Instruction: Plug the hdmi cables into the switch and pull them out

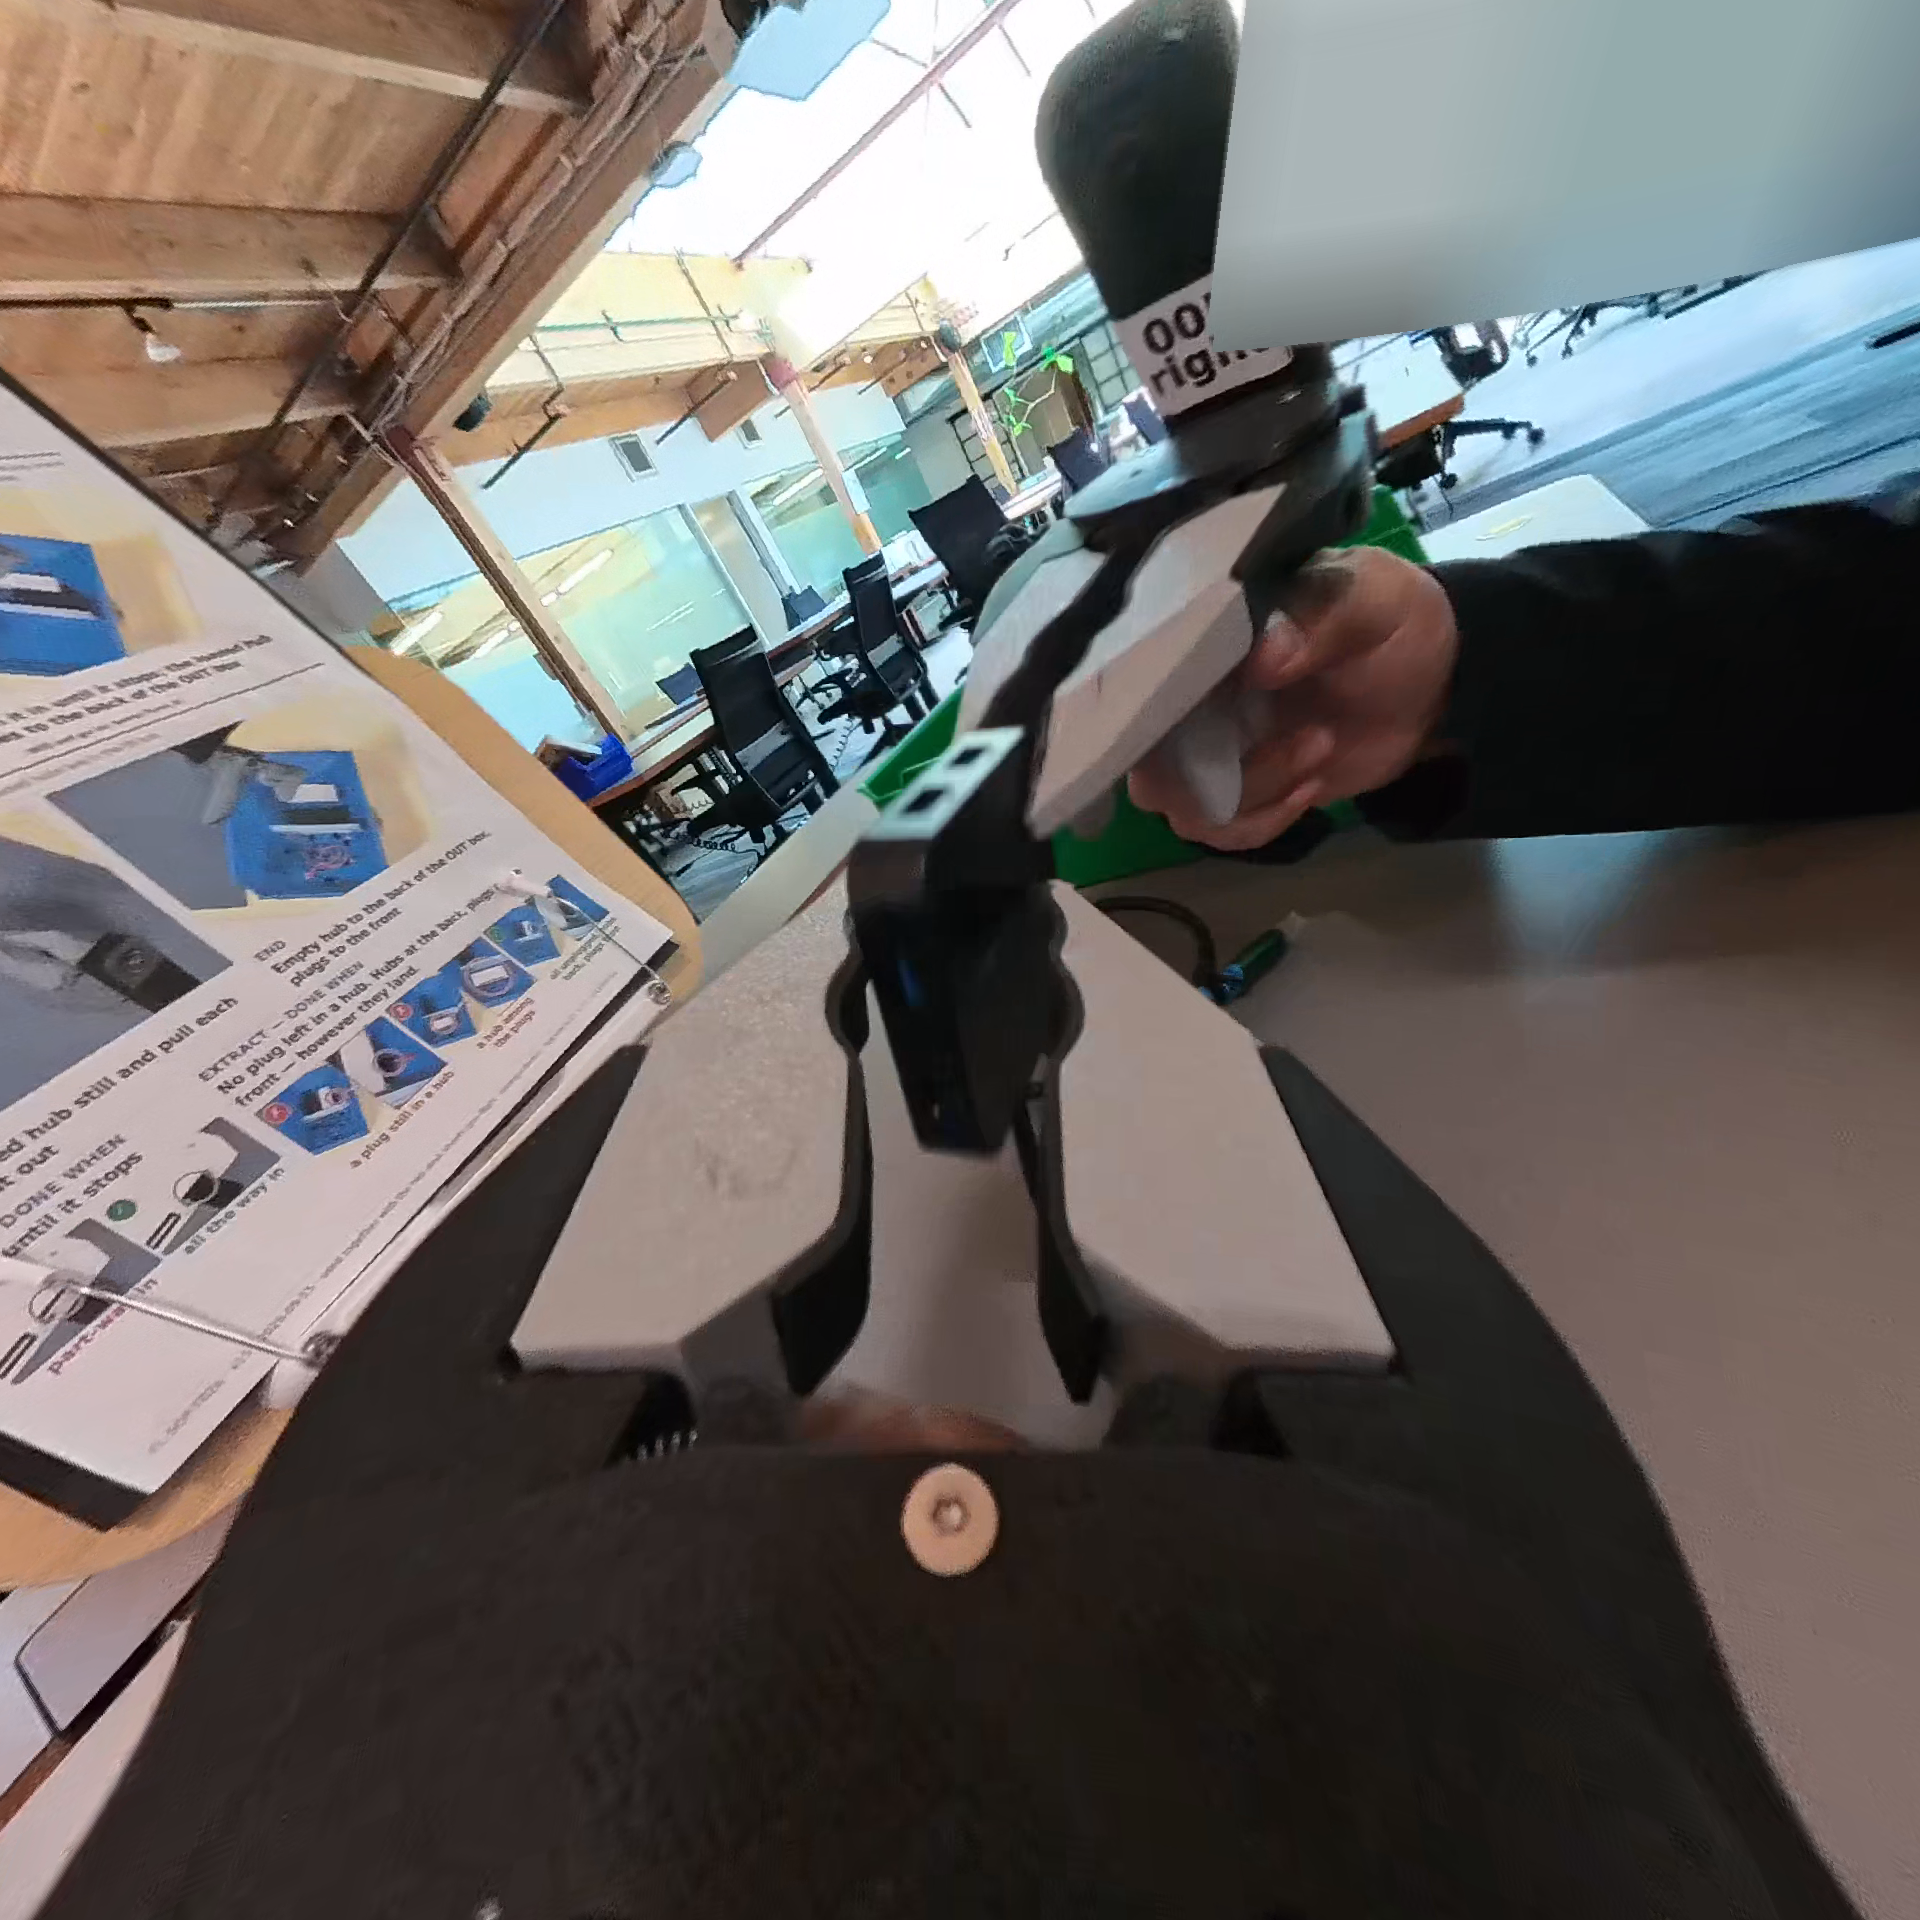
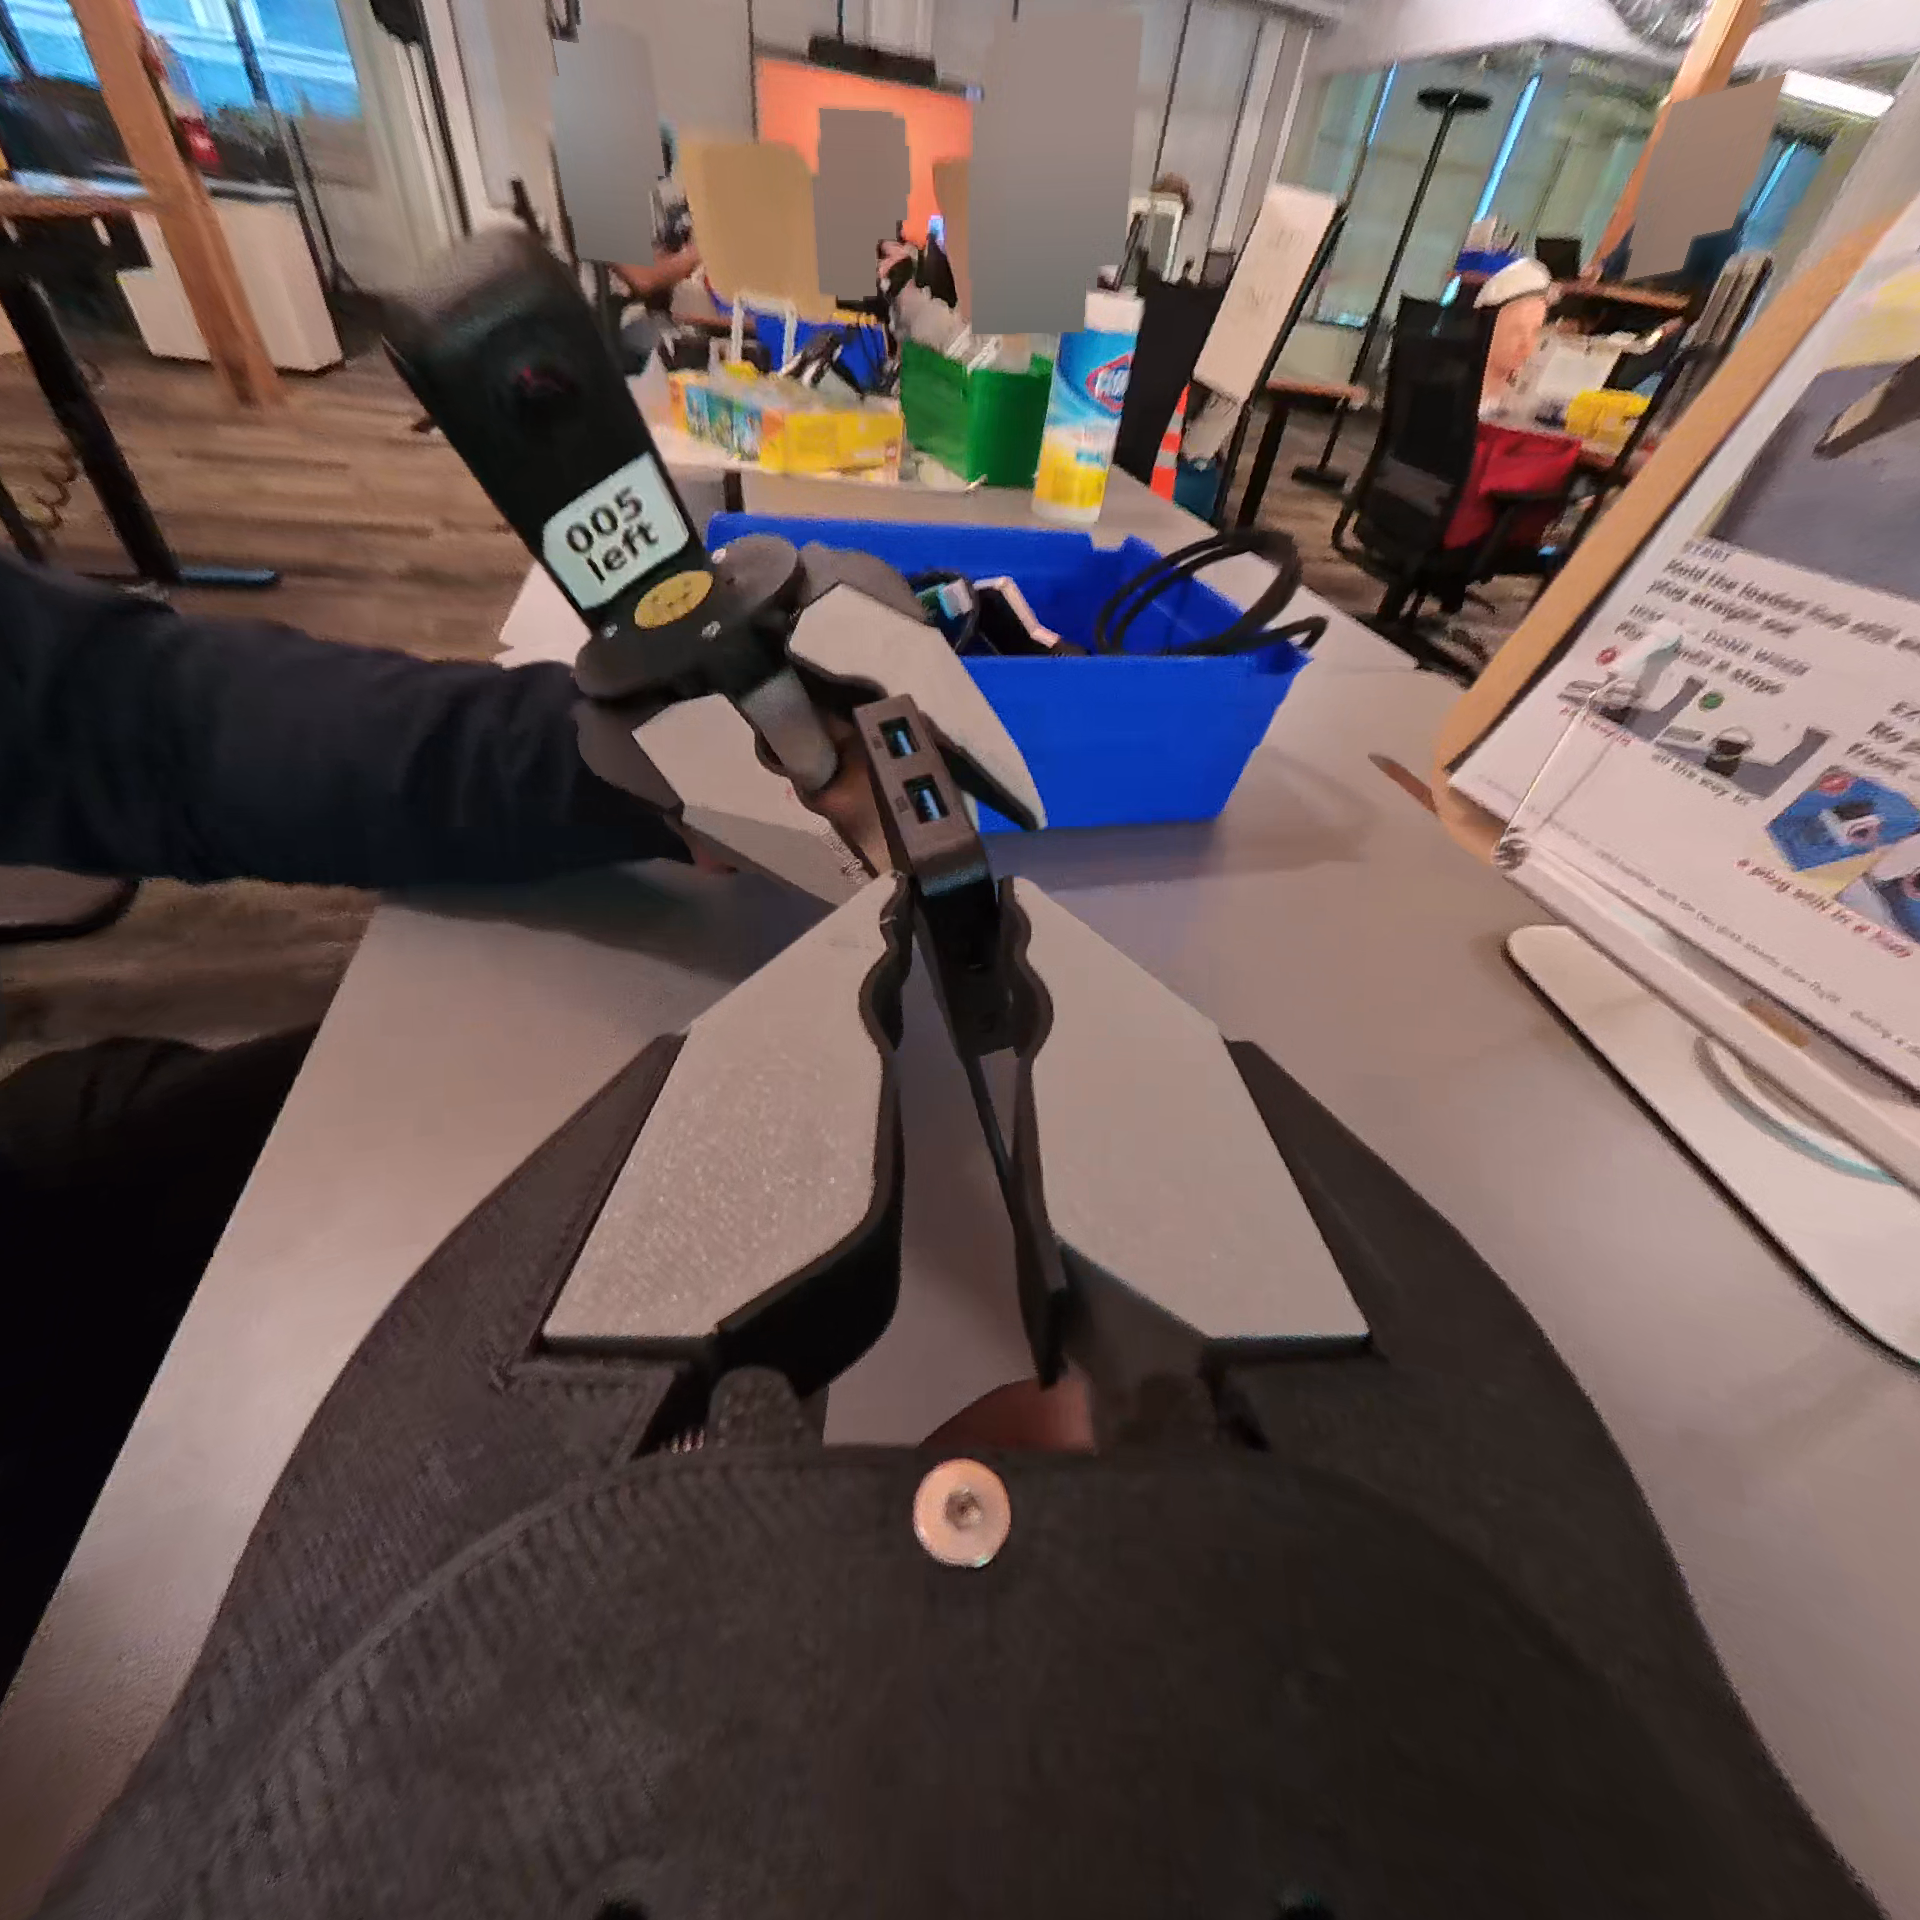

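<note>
Here, in the left wrist view, the left gripper has its fingers closed on a small black box-shaped switch with blue ports, which it holds lifted above the grey tabletop. The right gripper comes down onto the far end of the switch, a hand on its handle. From this side I cannot tell what it grips. A printed instruction sheet on a wooden stand is left of the switch, and a green plastic bin lies beyond it.

In the right wrist view, the right gripper's fingers are clamped on a black plug body at the near end of the switch. A thin black cable trails back from it between the fingers. The left gripper's fingers flank the switch at its far end. A blue plastic bin holding coiled black cables sits behind the switch.

The step looks like one plug at its port, with one gripper bracing and the other working. Whether the plug is fully seated is not clear. The next move probably needs a straight push or pull along the switch's length, with the left grip kept rigid so the switch doesn't twist.
</note>
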